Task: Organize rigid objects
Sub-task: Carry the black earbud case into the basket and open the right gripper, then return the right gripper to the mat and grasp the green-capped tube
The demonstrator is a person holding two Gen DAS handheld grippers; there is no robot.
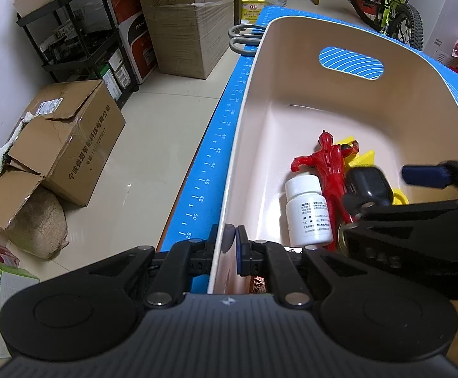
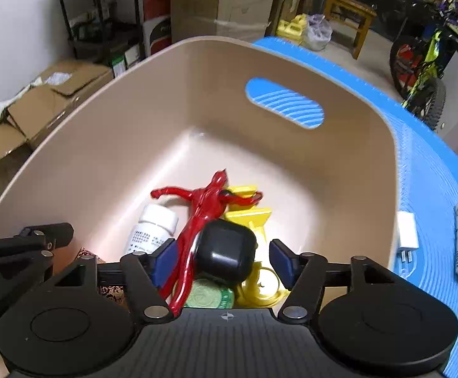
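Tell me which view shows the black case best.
The right wrist view: the black case lies whole atop the toys, between the open right gripper fingers. In the left wrist view it is blurred and partly hidden.

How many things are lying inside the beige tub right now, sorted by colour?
Red: 1, the toy figure
White: 1, the pill bottle
Black: 1, the rounded case
Green: 1, the round tin
Yellow: at least 1, plastic pieces, overlapped, so the exact number is unclear
Total: at least 5

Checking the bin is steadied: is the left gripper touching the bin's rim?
Touching. In the left wrist view, the left gripper is shut on the beige bin, its pads pinching the near wall from both sides.
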